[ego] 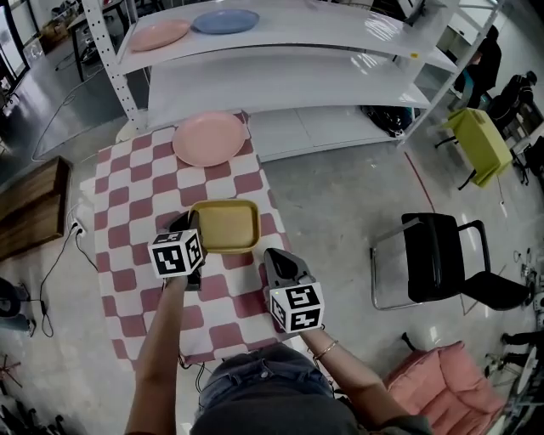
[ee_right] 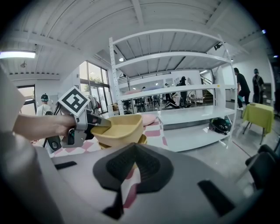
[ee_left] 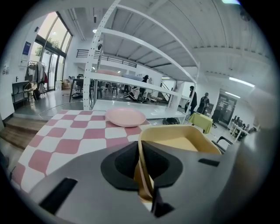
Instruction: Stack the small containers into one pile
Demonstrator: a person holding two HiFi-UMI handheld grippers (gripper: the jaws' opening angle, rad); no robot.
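Note:
A yellow square container (ego: 224, 225) sits over the checkered table (ego: 127, 178), and my left gripper (ego: 194, 224) is shut on its left rim. In the left gripper view that rim (ee_left: 142, 168) stands pinched between the jaws, with the container's bowl (ee_left: 181, 140) beyond. The right gripper view shows the container (ee_right: 119, 128) lifted and tilted, with my left gripper (ee_right: 94, 126) on it. The edge of a second yellow container (ee_right: 141, 139) shows right beneath it. My right gripper (ego: 272, 260) hovers at the table's near right edge, shut and empty (ee_right: 133, 168).
A pink plate (ego: 209, 138) lies at the table's far end. The white shelf unit (ego: 280, 76) behind holds another pink plate (ego: 159, 34) and a blue plate (ego: 225, 20). A black chair (ego: 442, 255) and a pink chair (ego: 442, 382) stand to the right.

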